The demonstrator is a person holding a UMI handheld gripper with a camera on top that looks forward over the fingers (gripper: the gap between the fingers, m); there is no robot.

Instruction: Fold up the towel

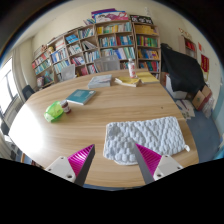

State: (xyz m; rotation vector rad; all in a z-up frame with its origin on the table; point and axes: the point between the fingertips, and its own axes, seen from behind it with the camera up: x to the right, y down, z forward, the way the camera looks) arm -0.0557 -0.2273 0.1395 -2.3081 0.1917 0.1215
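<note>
One towel: the towel (146, 138) is pale grey-white with a waffled surface; it lies spread flat in a rough rectangle with a wavy near edge, on the near right part of the table (100, 118), just ahead of the fingers and partly between them
Gripper: the gripper (112, 160) hangs above the table's near edge; its jaws stand wide apart and grasp nothing; the right pad (149, 157) overlaps the towel's near edge in the view, though contact cannot be told; the left pad (79, 157) is over bare wood
Table: light wood with a rounded edge
Other things: a green object (54, 110) sits at the far left; a teal book (81, 97) lies beyond it; a small bottle (130, 69) stands near the far edge
Background: bookshelves (95, 48) line the wall; a dark chair (182, 70) stands to the right
In the way: nothing lies between fingers and towel
</note>
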